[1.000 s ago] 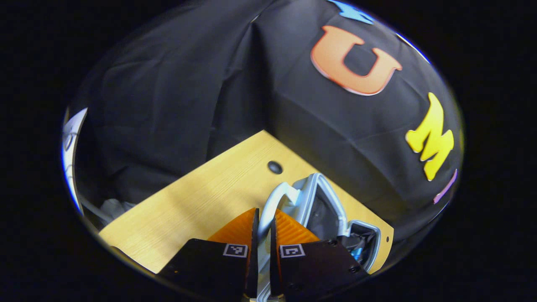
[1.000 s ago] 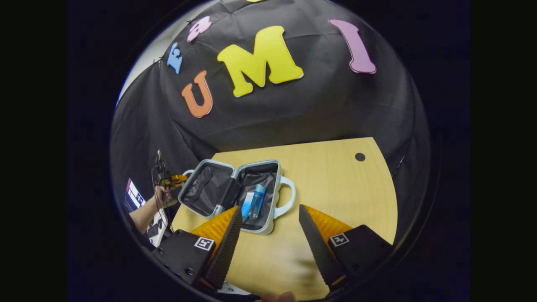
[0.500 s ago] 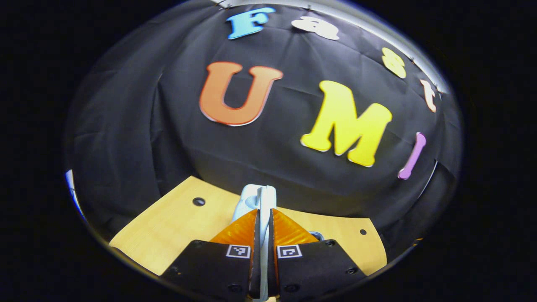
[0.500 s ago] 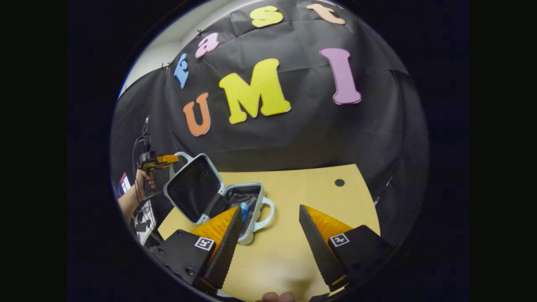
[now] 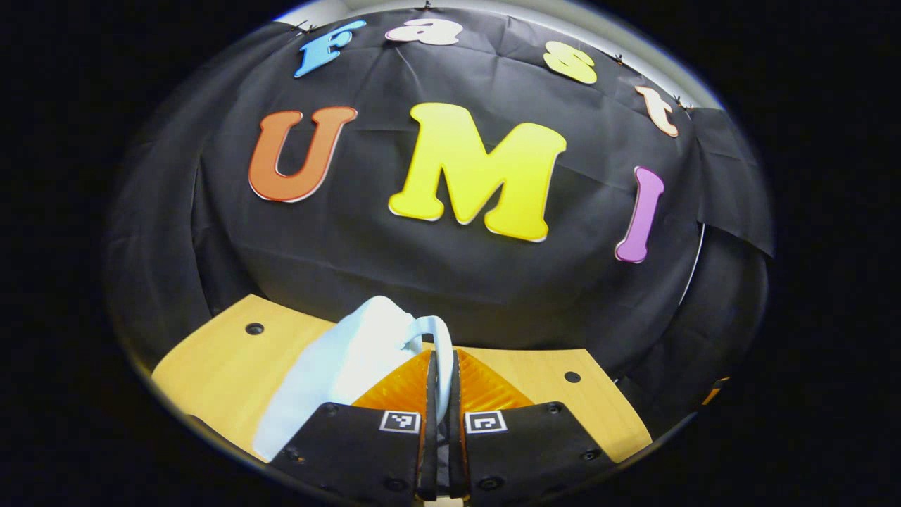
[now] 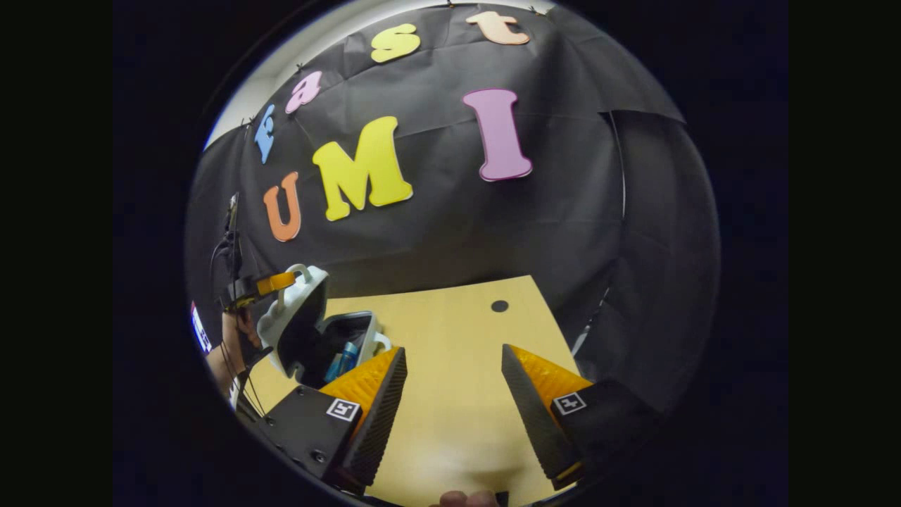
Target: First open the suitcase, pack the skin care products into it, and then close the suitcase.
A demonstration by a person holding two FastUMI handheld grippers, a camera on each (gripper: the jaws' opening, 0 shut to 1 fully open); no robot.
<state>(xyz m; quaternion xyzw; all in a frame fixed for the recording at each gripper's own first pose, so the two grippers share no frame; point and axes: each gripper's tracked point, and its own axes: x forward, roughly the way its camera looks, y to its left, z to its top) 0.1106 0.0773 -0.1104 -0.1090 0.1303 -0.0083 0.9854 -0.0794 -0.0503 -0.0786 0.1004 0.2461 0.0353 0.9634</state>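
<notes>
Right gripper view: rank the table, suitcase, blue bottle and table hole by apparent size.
1. Table
2. Suitcase, half closed, at the far left
3. Blue bottle, partly hidden inside it
4. Table hole; looks close to the bottle's visible part, so this order is unsure.

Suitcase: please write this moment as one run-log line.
phase: closing | left claw: shut on lid handle | right claw: open, empty | suitcase: half-closed | blue bottle: inside

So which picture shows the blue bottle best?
The right gripper view: the blue bottle lies inside the half-open suitcase. In the left gripper view, the left gripper pinches the suitcase handle, with the lid's pale shell toward the camera.
</notes>
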